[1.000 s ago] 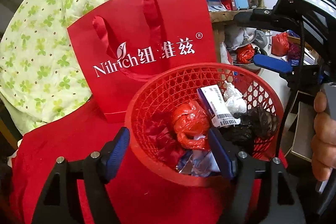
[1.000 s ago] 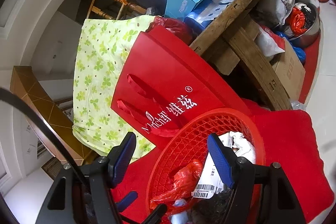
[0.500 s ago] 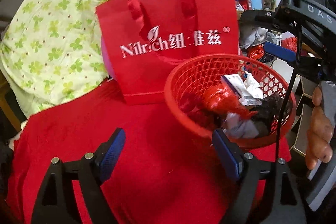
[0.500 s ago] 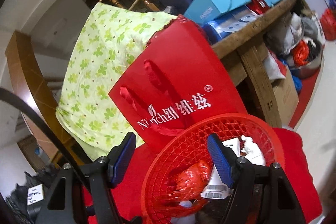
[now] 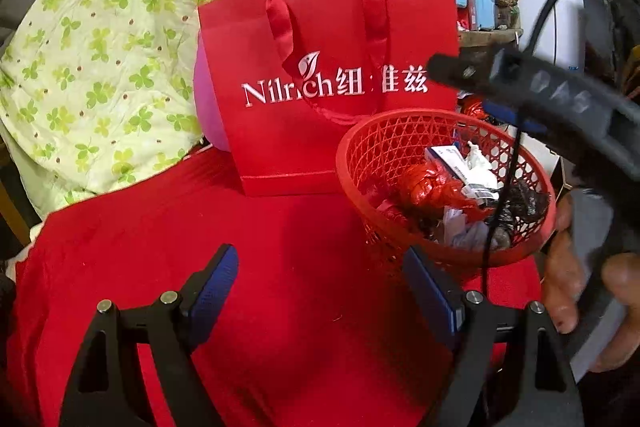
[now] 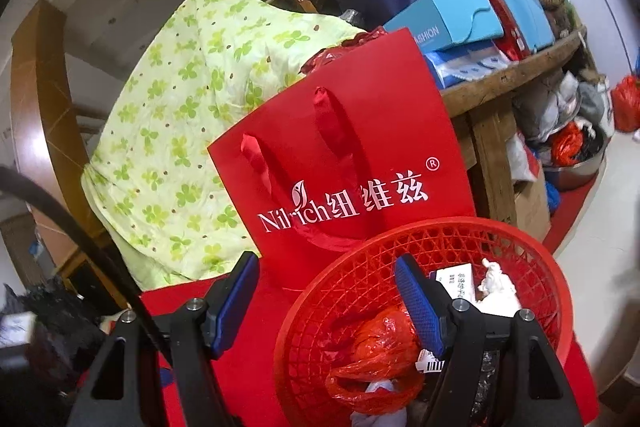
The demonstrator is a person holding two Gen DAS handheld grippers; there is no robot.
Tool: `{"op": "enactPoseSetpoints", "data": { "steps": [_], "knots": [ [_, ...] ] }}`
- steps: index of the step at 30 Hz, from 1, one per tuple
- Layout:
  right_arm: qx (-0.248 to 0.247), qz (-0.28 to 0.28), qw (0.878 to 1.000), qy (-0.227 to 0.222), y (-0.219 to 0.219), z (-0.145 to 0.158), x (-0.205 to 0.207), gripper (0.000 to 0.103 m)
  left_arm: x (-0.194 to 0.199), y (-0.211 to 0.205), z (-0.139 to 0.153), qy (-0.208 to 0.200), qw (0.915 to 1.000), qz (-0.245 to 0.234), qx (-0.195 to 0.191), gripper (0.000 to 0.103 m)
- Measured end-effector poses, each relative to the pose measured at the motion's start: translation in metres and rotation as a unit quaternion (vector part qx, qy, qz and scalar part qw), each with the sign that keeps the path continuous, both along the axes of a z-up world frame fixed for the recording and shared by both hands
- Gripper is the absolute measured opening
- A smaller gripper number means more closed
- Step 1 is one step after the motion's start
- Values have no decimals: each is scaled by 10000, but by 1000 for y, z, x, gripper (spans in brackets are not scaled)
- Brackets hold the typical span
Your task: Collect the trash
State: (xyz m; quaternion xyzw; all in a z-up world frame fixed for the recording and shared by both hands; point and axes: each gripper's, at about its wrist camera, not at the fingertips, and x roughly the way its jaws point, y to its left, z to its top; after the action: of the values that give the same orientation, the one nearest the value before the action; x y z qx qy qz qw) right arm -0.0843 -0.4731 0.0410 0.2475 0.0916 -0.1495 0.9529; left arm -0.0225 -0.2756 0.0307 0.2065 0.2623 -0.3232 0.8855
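Since a second earlier, the red mesh basket (image 5: 440,187) had slid right in the left wrist view, away from the left gripper (image 5: 324,291), whose jaws stood wide and empty over red cloth (image 5: 280,307). The right gripper (image 5: 520,87) was blurred there. The trash (image 5: 436,187) lay in the basket.

In the right wrist view, the right gripper (image 6: 326,303) was open, empty. The red bag (image 6: 360,167) read "Nilrich"; a blue box (image 6: 448,23) perhaps "FASHION".

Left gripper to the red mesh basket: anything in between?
Nothing visible. The left gripper is open over bare red cloth; the red mesh plastic basket sits just ahead to its right, rim unobstructed. The red paper bag stands behind.
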Motion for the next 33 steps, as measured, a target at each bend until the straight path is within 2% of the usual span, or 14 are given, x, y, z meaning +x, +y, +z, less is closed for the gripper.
{"op": "enactPoseSetpoints", "data": {
  "steps": [5, 14, 22, 33],
  "knots": [
    [-303, -273, 9990, 183, 9, 6, -17, 74, -12, 6, 13, -157, 9999, -67, -7, 89],
    [-806, -323, 9939, 686, 26, 33, -63, 74, -30, 14, 36, -209, 9997, -87, -107, 93],
    [-888, -412, 9885, 1154, 30, 56, -94, 74, -40, 25, 50, -229, 9996, -73, -139, 93],
    [-975, -140, 9860, 1342, 56, 77, -110, 74, -38, 54, 68, -209, 9991, 188, -330, 94]
  ]
}}
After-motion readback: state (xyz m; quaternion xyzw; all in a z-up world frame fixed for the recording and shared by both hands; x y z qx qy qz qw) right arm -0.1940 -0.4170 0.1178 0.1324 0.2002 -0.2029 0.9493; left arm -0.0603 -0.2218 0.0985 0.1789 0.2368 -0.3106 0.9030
